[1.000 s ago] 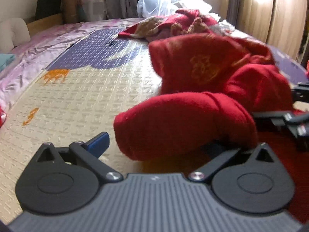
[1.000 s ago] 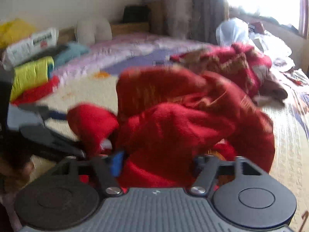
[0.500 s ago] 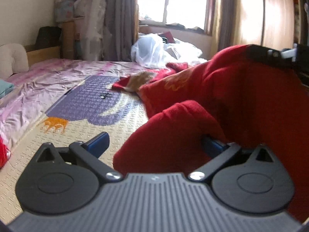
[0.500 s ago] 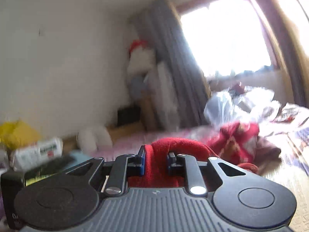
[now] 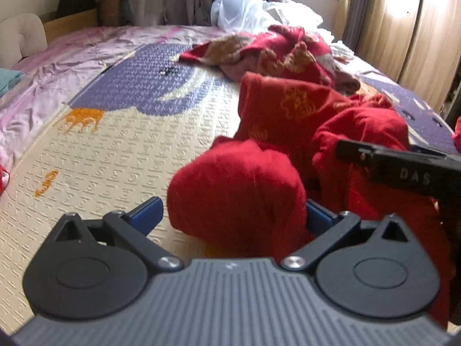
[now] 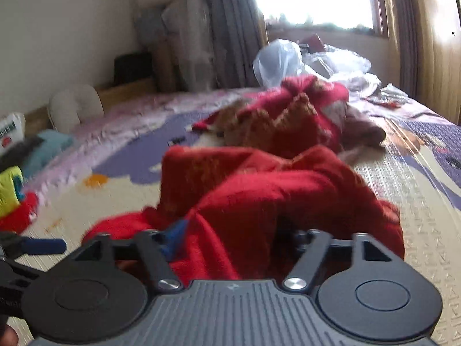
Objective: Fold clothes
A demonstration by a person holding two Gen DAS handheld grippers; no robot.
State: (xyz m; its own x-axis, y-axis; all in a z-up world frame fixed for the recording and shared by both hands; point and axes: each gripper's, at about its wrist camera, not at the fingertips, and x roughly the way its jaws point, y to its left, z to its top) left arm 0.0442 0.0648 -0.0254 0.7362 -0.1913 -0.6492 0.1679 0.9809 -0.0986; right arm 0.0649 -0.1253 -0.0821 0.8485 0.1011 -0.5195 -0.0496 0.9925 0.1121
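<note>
Red garment [image 5: 288,132] lies bunched on the bed's mat [image 5: 121,155] just ahead of both, the left hand-held gripper [image 5: 233,219] spread wide around a lump, the right hand-held gripper [image 6: 230,236] likewise spread (grip unclear), so spreading it flat seems due.

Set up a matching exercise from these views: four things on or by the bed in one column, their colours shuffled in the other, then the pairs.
Things:
1. garment between the left gripper fingers
2. plastic bag at the far end of the bed
3. bundle at the left edge of the right wrist view
4. small animal print on the mat

Colours:
A. orange
B. red
C. white
D. yellow

Pairs: 1-B, 2-C, 3-D, 4-A
</note>
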